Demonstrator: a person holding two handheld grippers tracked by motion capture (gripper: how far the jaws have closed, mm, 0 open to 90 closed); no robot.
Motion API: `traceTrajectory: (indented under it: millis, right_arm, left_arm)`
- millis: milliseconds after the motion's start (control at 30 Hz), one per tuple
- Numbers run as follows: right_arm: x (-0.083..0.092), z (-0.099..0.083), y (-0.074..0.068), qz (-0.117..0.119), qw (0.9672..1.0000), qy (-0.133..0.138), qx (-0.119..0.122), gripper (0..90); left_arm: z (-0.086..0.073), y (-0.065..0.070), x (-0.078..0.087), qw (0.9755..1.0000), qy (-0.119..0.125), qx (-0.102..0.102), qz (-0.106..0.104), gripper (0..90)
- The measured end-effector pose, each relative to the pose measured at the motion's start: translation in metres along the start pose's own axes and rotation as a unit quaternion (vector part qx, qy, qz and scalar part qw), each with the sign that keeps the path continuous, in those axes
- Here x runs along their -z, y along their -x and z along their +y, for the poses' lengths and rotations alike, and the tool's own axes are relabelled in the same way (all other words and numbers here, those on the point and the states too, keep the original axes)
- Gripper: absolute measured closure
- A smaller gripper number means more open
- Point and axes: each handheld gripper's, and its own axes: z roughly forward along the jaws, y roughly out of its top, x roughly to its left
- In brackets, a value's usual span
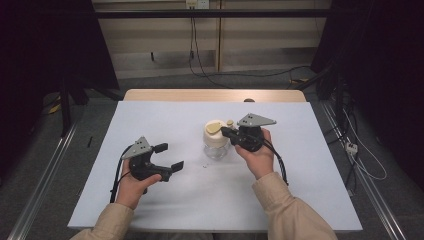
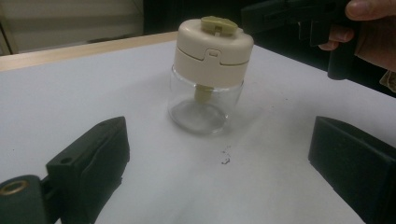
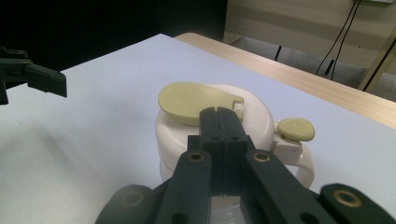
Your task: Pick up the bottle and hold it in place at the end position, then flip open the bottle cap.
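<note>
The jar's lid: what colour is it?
Cream lid with an olive-yellow tab on top; clearest in the right gripper view.

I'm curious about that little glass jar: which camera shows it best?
The left gripper view: the jar stands whole, cream lid and clear base. The right gripper view shows its lid top; the high view shows it small, beside the right tool.

dim, even overhead light leaves the room's edges near black around the pale counter. soft shadows fall on it. the near fingers are blurred.
</note>
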Motion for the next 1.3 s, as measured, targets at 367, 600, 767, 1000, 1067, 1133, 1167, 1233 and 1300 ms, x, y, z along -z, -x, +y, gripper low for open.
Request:
traceTrajectory:
  millis: [367, 600, 767, 1000, 1067, 1133, 1167, 1233, 1300]
  right_arm:
    - [-0.001, -0.003, 0.000, -0.002, 0.9999, 0.008, -0.013, 90.0]
    - [0.000, -0.004, 0.000, -0.001, 0.9998, 0.010, -0.017, 90.0]
    - [0.000, -0.004, -0.002, -0.005, 0.9998, 0.011, -0.015, 90.0]
    - [0.000, -0.004, -0.001, -0.005, 0.9998, 0.011, -0.016, 90.0]
    - [0.000, -0.004, -0.001, -0.003, 0.9998, 0.012, -0.019, 90.0]
    - [0.000, -0.004, 0.000, 0.000, 0.9997, 0.012, -0.020, 90.0]
    - [0.000, -0.004, 0.000, 0.000, 0.9997, 0.012, -0.020, 90.0]
    - [0.000, -0.004, 0.000, 0.000, 0.9997, 0.012, -0.021, 90.0]
    - [0.000, -0.004, 0.000, -0.001, 0.9998, 0.012, -0.018, 90.0]
  left_arm:
    - [0.019, 0.002, -0.014, 0.9999, -0.008, -0.007, -0.005, 4.9]
    - [0.025, 0.004, -0.019, 0.9999, -0.010, -0.006, -0.004, 4.9]
    - [0.029, 0.002, -0.024, 0.9999, -0.014, -0.003, 0.000, 3.7]
    - [0.029, 0.000, -0.032, 0.9999, -0.009, -0.002, -0.006, 8.7]
    - [0.029, -0.001, -0.033, 0.9999, -0.006, -0.007, -0.005, 16.0]
    - [0.030, -0.001, -0.034, 1.0000, -0.003, -0.004, -0.002, 25.7]
    - [0.031, -0.002, -0.034, 1.0000, -0.003, 0.001, 0.002, 27.6]
    - [0.033, -0.004, -0.035, 0.9999, -0.009, 0.012, 0.007, 35.5]
    - [0.035, -0.004, -0.036, 0.9999, -0.004, 0.007, 0.007, 45.7]
